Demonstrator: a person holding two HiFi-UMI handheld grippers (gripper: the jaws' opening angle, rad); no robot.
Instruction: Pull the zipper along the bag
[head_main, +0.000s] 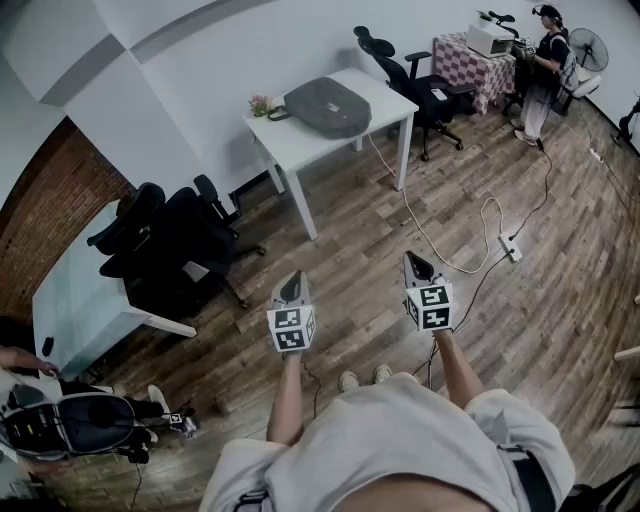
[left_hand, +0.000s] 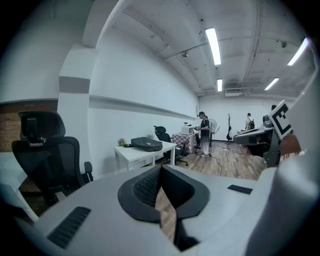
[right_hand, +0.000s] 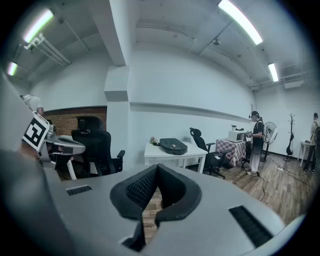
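1. Here, closest in, the person's shoes (head_main: 362, 378) stand on the wooden floor (head_main: 520, 330), and both forearms reach forward with a gripper each, side by side and apart.
2. The left gripper (head_main: 292, 282) hangs above the floor. In the left gripper view its jaws (left_hand: 161, 172) are pressed together at the tips and pinch nothing; only floorboards show through the slit below them.
3. The right gripper (head_main: 416, 264) is held the same way. Its jaws (right_hand: 157, 172) meet at the tips in the right gripper view, again with only floor behind.
4. Beyond the grippers a white cable (head_main: 450, 255) loops over the floor to a power strip (head_main: 510, 248). To the left, black office chairs (head_main: 160, 240) are bunched beside a pale desk (head_main: 75, 300).
5. Further ahead stands a white table (head_main: 290, 140). The grey bag (head_main: 327, 106) lies flat on the middle of its tabletop, nearer the wall edge, well apart from both pairs of jaws. It sits above and slightly left of the jaw tips in the left gripper view (left_hand: 146, 144), and above and slightly right of them in the right gripper view (right_hand: 173, 146).
6. A small potted plant (head_main: 260, 104) stands at the tabletop's left corner by the wall, just beside the bag.
7. Farther back are another black chair (head_main: 400, 70), a table with a checked cloth (head_main: 480, 62), a standing person (head_main: 545, 70) and a fan (head_main: 590, 48).
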